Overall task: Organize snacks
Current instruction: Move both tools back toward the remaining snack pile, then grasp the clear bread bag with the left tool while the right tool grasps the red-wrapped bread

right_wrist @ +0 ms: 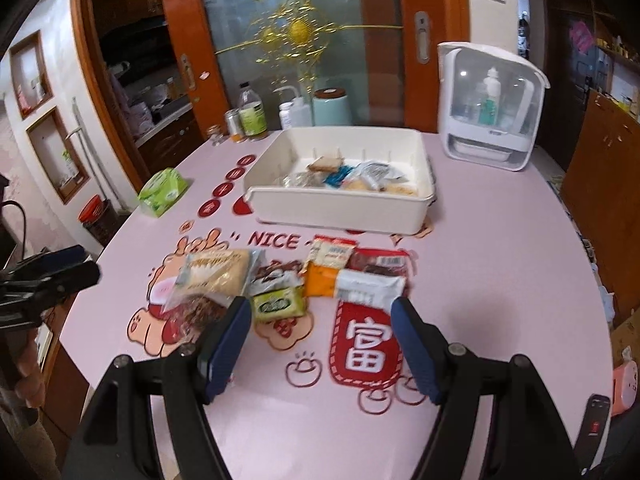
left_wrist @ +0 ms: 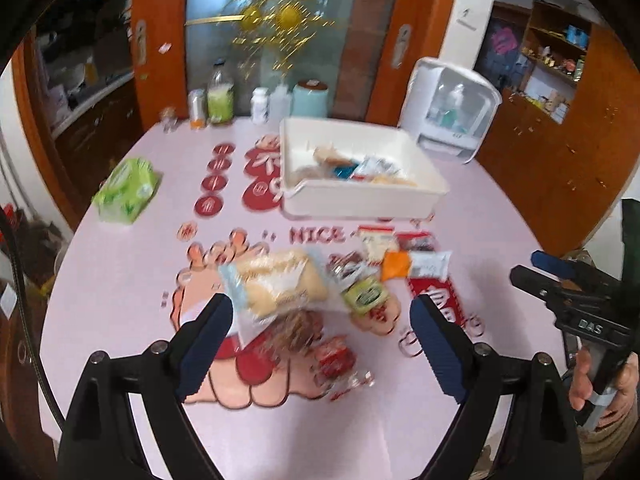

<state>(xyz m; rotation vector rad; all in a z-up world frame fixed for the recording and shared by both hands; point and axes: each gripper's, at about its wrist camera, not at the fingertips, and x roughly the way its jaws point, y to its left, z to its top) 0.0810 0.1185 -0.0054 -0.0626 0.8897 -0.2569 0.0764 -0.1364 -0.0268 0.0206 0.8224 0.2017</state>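
A pile of snack packets lies mid-table: a clear bag of pale biscuits [left_wrist: 276,284] [right_wrist: 216,274], a small green packet [left_wrist: 366,295] [right_wrist: 278,304], an orange packet [right_wrist: 320,280], a white wrapper [right_wrist: 370,286] and a red-topped packet [right_wrist: 334,252]. Behind the pile stands a white bin [left_wrist: 360,200] [right_wrist: 336,208] with several snacks inside. My left gripper [left_wrist: 322,310] hovers over the biscuit bag, jaws wide and empty. My right gripper [right_wrist: 320,312] hangs open just short of the green packet, nothing between its fingers. Both views are motion-blurred.
A green tissue pack [left_wrist: 126,190] lies at the left. Bottles and jars [right_wrist: 252,118] line the far edge beside a teal canister [right_wrist: 330,108]. A white cabinet box [right_wrist: 490,108] stands back right. A phone [right_wrist: 596,424] rests at the near right edge.
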